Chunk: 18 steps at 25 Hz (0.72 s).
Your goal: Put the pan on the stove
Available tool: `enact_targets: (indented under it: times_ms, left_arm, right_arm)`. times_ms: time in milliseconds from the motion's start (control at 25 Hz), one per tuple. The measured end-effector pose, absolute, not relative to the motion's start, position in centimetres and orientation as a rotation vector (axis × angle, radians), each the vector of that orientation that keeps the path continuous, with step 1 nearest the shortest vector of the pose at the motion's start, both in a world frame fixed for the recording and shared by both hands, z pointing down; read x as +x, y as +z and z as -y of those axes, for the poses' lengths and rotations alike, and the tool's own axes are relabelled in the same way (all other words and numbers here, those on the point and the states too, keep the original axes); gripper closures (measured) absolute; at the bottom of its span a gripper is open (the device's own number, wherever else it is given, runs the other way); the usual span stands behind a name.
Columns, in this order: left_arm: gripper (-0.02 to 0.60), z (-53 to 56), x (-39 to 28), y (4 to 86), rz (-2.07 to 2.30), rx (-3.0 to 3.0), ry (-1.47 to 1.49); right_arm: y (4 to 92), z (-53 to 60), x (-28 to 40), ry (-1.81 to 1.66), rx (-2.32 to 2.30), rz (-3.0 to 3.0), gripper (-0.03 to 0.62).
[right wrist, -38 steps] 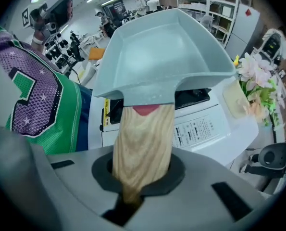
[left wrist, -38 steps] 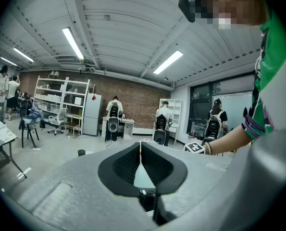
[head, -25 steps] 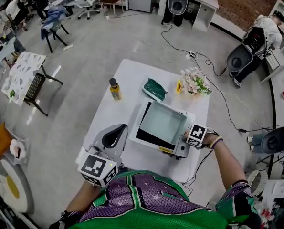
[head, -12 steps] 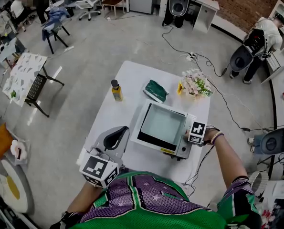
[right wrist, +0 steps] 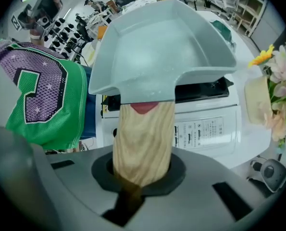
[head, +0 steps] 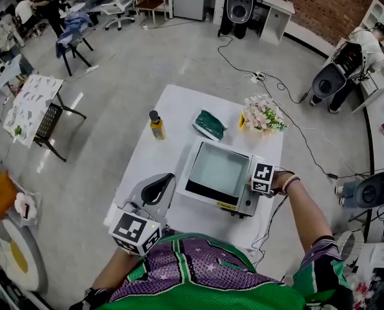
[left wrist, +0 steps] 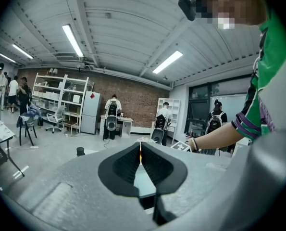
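One pan (right wrist: 159,47) over the stove (right wrist: 210,126), handle (right wrist: 143,138) in right tool (right wrist: 142,179)

The pan (head: 219,166) lies over the stove (head: 233,205), perhaps resting on it, on the table's (head: 159,157) right half. Behind them stand a bottle (head: 155,124) left, a pouch (head: 209,123) midway, flowers (head: 262,115) right.

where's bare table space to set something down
Free: the left strip of the white table between the yellow bottle and the left gripper, beside the white stove. Crowded: far right, with the dark green pouch, pale flower bouquet, and the pale green square pan over the stove.
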<state>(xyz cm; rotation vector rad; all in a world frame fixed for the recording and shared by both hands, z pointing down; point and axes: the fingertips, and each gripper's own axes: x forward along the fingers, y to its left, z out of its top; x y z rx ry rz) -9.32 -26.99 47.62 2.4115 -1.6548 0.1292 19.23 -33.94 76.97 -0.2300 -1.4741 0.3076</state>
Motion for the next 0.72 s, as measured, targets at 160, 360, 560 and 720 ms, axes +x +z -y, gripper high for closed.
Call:
enact_targets:
  times_ms: [160,360,560,720]
  left_arm:
    - [0.56,27.1,-9.2,47.7,1.643,2.416,0.133]
    - [0.56,27.1,-9.3,47.6,1.617,2.434,0.119]
    - [0.56,27.6,-8.9,47.1,1.579,2.472,0.104]
    - [0.56,27.7,-8.4,46.8,1.54,2.494,0.093]
  right_arm:
    - [76.5,34.8,20.0,0.267,-0.203,1.45,0.502]
    - [75.9,35.9,20.5,0.242,-0.125,1.475,0.48]
    - [73.9,36.6,20.4,0.219,-0.037,1.54,0.469]
    - [72.3,37.1,20.4,0.169,0.052,1.577,0.412]
